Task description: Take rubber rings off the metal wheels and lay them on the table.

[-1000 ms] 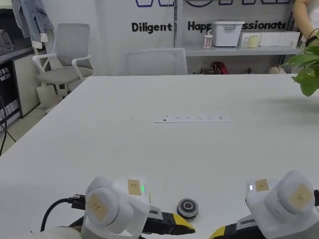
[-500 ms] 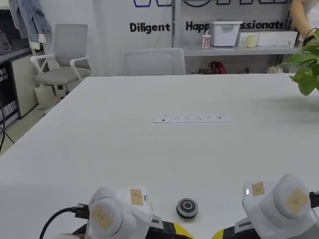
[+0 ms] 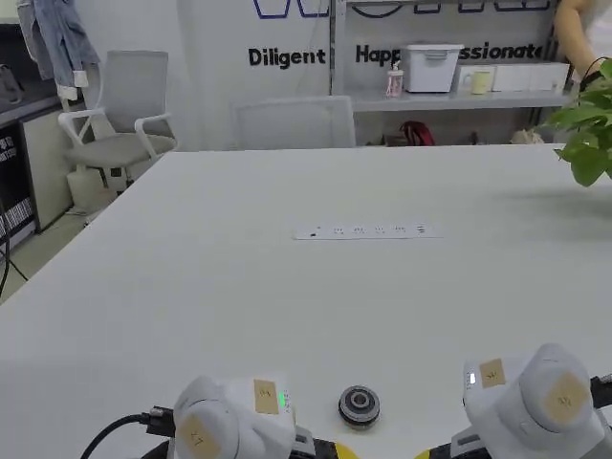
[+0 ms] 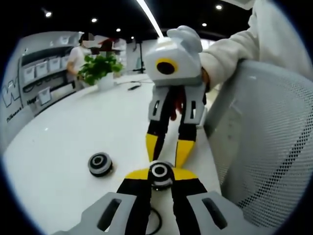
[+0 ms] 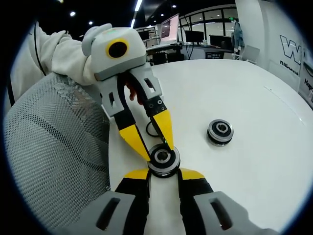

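Now, in the head view you have a white bench with one loose wheel lying flat near its close edge. It sits between the pale housings of the left gripper and the right gripper, whose jaws run off the bottom of the frame. A power strip lies well beyond, mid-bench. In the left gripper view that gripper's yellow-tipped jaws are drawn in on the held wheel, which sits pinched between the tips. The right gripper comes in from above with its own tips set to either side of the same wheel, and the loose wheel lies apart on the bench to the left. In the right gripper view the held wheel sits just at the ends of your right jaws, which are narrowed to about its width. You cannot tell from here whether they press on it or merely flank it. Each wheel seems to carry a dark rubber ring round its rim, so I judge that you are starting to strip the first one: the left steadies the wheel, the right goes for the rubber. The next move calls for catching the ring's edge alone with the right tips and peeling it sideways over the rim against a firm left grip. Then lay it on the bench before you turn to the loose wheel.
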A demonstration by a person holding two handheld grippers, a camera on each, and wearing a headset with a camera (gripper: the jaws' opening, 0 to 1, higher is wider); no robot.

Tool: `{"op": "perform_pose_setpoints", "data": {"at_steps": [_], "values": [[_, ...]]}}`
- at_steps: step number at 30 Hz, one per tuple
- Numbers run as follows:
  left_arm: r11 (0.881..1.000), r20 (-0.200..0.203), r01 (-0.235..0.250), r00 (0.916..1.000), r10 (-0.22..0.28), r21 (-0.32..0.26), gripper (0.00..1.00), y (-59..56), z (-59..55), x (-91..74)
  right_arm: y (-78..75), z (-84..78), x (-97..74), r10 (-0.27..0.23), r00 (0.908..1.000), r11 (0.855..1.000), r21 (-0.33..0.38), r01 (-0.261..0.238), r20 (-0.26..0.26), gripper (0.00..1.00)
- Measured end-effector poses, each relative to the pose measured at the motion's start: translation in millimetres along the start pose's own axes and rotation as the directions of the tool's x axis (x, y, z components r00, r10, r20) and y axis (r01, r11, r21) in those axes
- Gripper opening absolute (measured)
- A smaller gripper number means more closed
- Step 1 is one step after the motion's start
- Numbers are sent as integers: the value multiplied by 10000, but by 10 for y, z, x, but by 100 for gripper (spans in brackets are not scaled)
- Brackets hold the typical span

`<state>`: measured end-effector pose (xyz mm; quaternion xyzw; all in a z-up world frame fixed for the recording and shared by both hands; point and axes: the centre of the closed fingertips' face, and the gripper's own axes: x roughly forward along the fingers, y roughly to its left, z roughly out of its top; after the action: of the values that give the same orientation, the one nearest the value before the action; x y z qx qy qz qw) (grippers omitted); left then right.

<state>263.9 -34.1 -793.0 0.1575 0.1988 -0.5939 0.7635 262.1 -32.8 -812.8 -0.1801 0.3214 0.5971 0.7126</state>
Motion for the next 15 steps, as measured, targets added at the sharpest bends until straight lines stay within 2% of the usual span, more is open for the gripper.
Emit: {"op": "perform_pose_setpoints", "data": {"at_steps": [7, 15], "values": [[9998, 165, -26, 9999, 29, -182, 14, 28, -11, -2, -10, -11, 3, -42, 10000, 9999, -132, 42, -44, 17], [9998, 161, -34, 9999, 38, -221, 14, 39, -12, 0, -7, -27, -12, -10, 9999, 9999, -119, 8, -112, 15]]}}
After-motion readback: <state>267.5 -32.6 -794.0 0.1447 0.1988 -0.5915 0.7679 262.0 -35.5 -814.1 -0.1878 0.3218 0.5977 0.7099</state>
